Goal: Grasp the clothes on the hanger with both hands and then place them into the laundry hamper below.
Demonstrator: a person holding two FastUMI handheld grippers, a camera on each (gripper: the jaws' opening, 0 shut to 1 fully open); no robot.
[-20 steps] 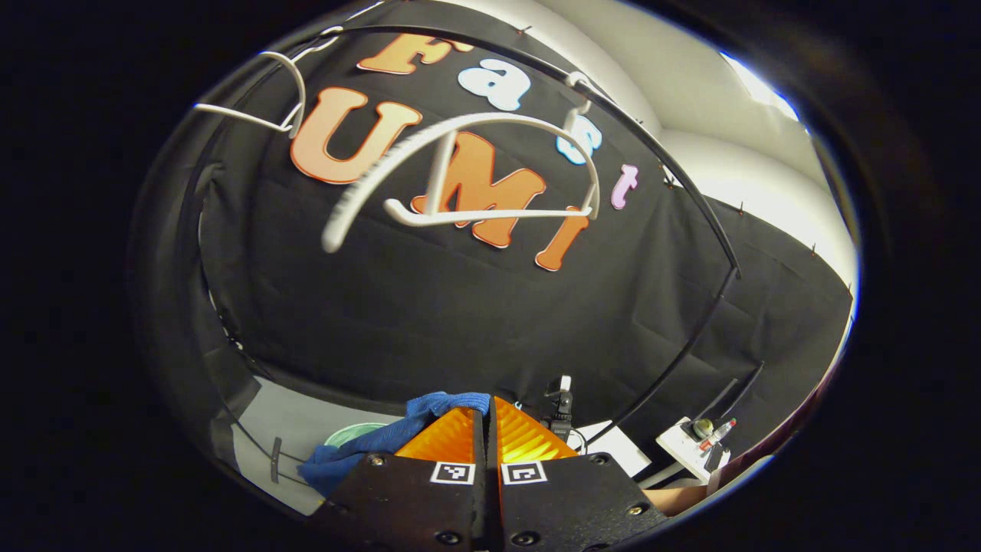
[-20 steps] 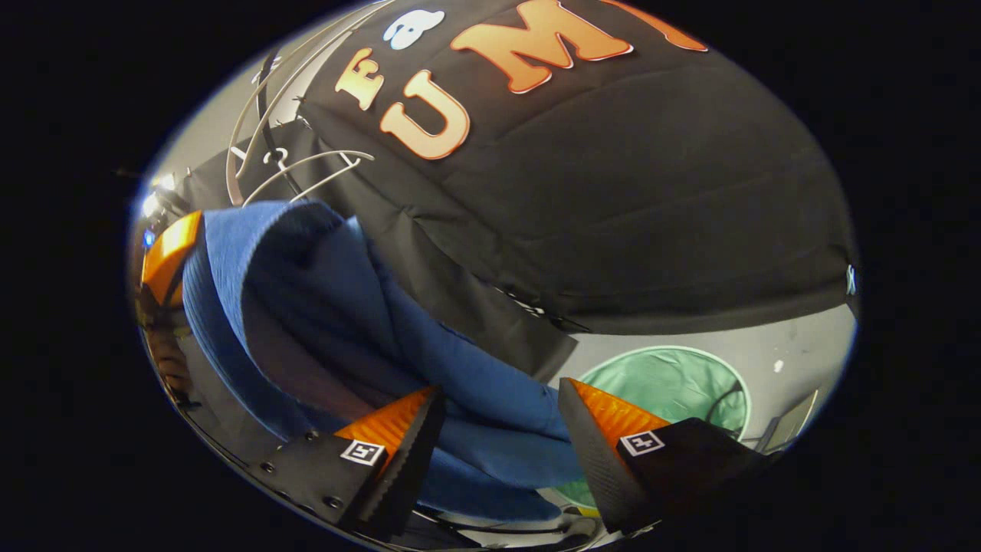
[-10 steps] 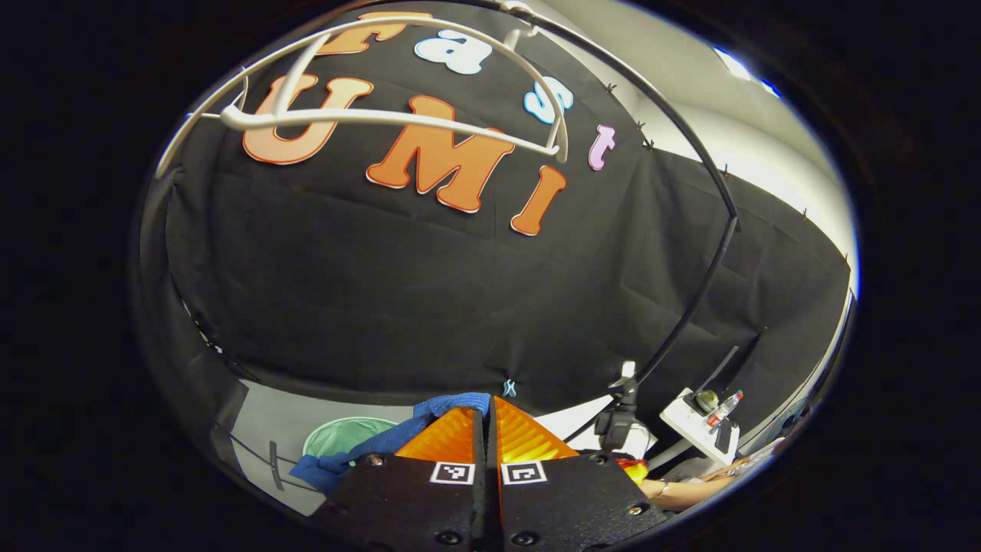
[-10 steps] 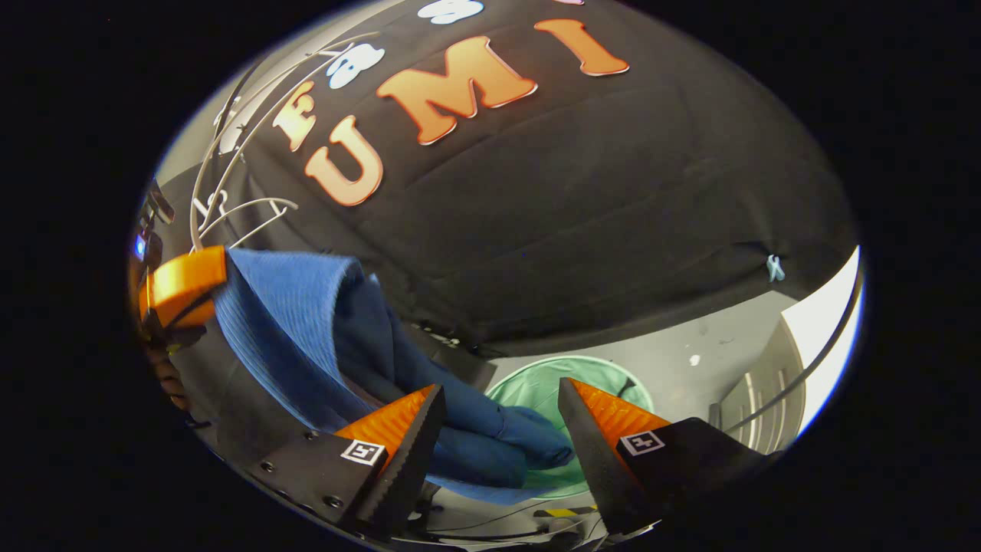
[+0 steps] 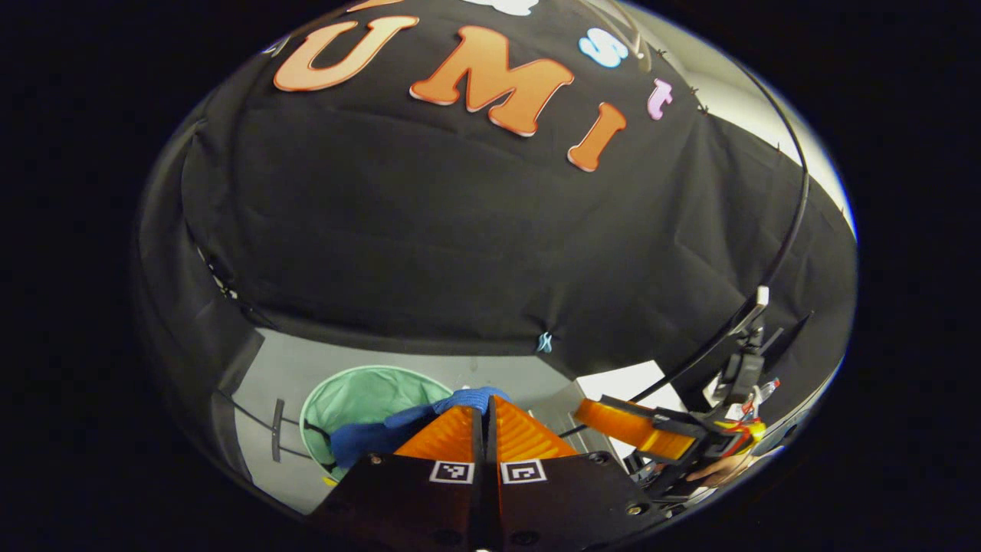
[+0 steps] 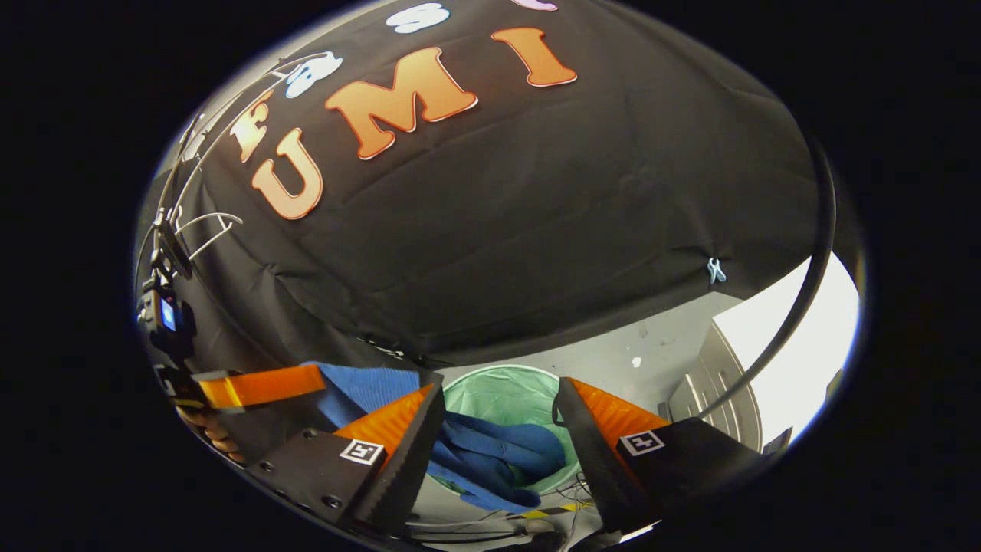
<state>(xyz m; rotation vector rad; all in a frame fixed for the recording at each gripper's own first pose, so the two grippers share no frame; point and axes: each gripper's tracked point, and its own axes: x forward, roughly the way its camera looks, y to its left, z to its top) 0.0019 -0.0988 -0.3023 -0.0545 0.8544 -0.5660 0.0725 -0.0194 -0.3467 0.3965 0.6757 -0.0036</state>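
Blue cloth, the garment (image 6: pixel 490 452), was draped from the left gripper (image 5: pixel 486 418) down over the green mesh hamper (image 6: pixel 510 395), so a release would probably land it inside. Left jaws were clamped tight on a fold of it, which kept the weight up. The right gripper (image 6: pixel 500 429) had its jaws wide with the fabric hanging between them, not pinched, so that side was likely just guiding.

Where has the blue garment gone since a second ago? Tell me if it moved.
Yes. The blue garment has dropped toward the green hamper on the floor.
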